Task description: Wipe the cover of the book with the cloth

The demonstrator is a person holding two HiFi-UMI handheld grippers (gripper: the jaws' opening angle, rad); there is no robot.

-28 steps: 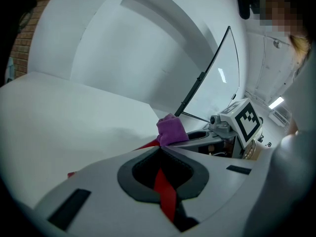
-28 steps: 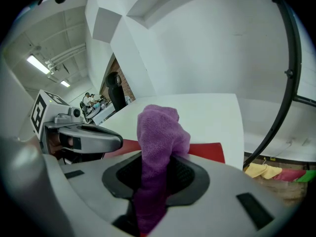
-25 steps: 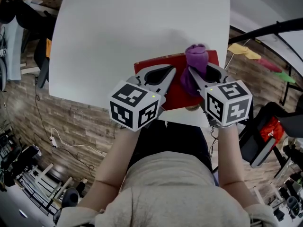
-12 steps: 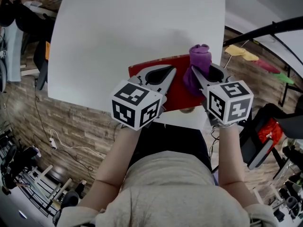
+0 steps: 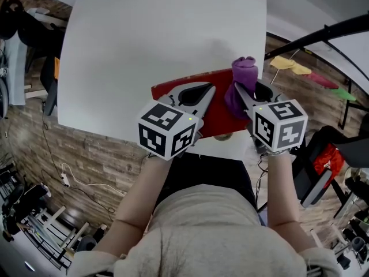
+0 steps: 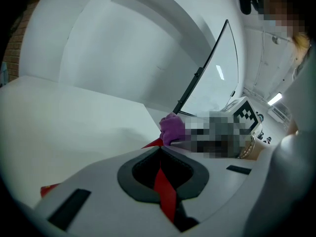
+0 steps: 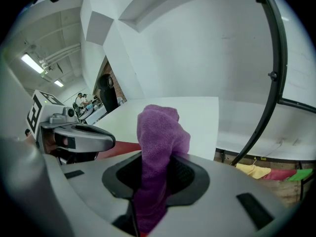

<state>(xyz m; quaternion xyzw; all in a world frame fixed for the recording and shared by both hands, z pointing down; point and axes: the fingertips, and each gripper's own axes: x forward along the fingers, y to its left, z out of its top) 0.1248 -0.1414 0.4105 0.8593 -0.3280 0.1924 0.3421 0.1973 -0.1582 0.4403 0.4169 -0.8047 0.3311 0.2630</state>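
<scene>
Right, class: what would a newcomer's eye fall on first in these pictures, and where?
The purple cloth, bunched upright in the right gripper at the right end of the red book. Next, the left gripper, clamped on the book's edge, near the front of the white table.

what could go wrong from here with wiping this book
The left gripper pinches only a thin edge of the red book, which lies near the near edge of the table; a firm wipe might slide it off. The purple cloth is bunched in the right gripper, so its hard fingers could scrape the cover.
</scene>
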